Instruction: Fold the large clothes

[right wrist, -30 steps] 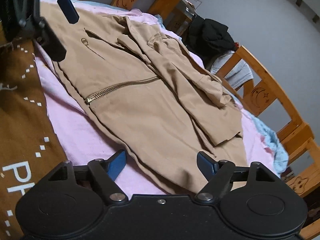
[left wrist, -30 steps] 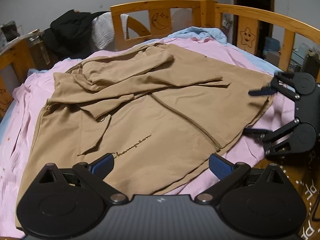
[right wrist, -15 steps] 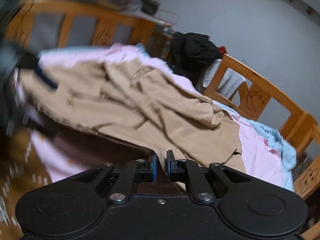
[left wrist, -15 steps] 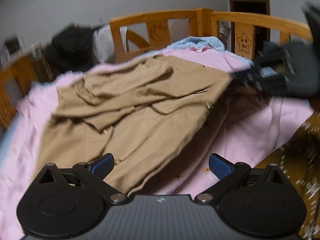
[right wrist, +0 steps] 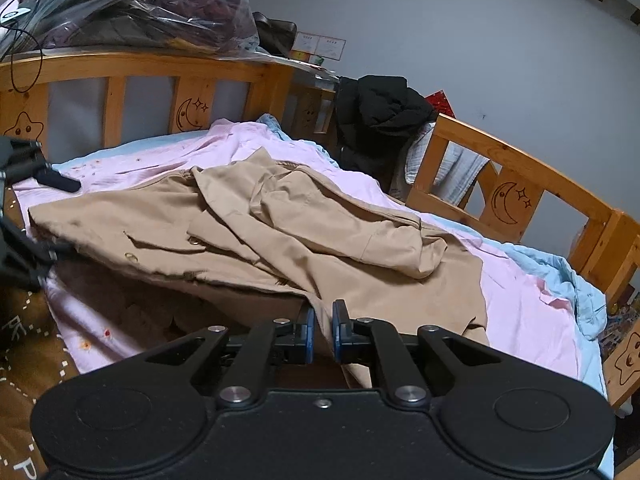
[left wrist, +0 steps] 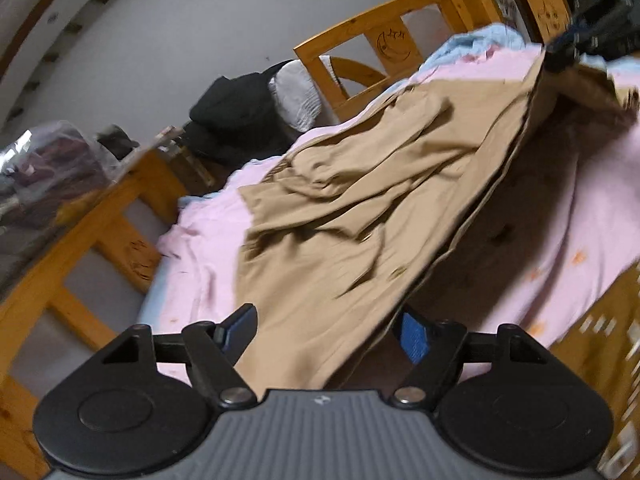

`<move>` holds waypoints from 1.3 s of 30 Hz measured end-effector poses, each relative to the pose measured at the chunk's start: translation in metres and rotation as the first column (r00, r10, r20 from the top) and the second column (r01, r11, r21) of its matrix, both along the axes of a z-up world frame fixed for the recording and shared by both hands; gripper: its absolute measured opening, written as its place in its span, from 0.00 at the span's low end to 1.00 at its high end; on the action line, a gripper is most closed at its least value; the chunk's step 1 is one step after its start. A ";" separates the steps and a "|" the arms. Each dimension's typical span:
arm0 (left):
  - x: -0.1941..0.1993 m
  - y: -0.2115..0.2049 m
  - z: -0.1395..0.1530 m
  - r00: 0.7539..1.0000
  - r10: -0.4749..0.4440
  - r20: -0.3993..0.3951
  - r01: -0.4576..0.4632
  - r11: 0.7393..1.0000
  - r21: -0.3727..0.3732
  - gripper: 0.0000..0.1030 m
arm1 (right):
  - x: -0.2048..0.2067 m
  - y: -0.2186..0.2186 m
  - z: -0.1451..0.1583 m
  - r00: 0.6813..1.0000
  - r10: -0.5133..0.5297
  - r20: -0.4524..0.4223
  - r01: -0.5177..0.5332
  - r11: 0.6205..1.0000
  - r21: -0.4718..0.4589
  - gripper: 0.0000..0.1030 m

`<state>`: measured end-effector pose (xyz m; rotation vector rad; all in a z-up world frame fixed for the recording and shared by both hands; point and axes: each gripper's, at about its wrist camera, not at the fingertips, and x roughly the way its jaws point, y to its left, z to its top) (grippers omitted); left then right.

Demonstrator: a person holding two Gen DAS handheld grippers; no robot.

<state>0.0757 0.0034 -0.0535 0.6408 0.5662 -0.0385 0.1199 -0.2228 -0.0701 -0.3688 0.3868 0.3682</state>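
A large tan zip jacket (left wrist: 352,216) lies on a pink sheet (left wrist: 568,216) on the bed, its near hem lifted off the sheet. My left gripper (left wrist: 328,330) has hem fabric between its blue pads, which stand apart, not closed. My right gripper (right wrist: 322,332) is shut on the jacket's hem (right wrist: 320,308) and holds it up. The jacket also shows in the right wrist view (right wrist: 280,232), folded sleeves on top. The right gripper shows in the left wrist view (left wrist: 576,44), the left one in the right wrist view (right wrist: 36,216).
Wooden bed rails (right wrist: 520,184) with moon and star carvings ring the bed. A black coat (right wrist: 380,116) hangs over a rail. A plastic-wrapped bundle (right wrist: 132,8) sits on the headboard. A brown blanket (right wrist: 24,360) lies at the near edge. A blue sheet (right wrist: 560,276) bunches at the right.
My right gripper closed on the jacket's hem and lifted it. My left gripper moved in around the hem's other end. The jacket's near half has risen off the sheet.
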 end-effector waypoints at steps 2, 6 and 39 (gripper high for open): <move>-0.004 0.004 -0.005 1.000 0.014 0.020 -0.015 0.996 0.090 0.76 | -0.003 -0.001 -0.002 1.000 0.000 0.009 0.000 1.000 0.007 0.09; -0.001 0.010 -0.014 0.998 0.054 -0.017 -0.052 0.992 0.116 0.55 | -0.007 0.000 -0.008 1.000 0.001 0.023 -0.001 1.000 -0.006 0.09; 0.058 0.032 0.102 0.993 0.106 0.056 -0.084 0.949 -0.304 0.03 | -0.024 -0.046 -0.080 0.998 -0.033 -0.061 0.009 0.936 -0.352 0.73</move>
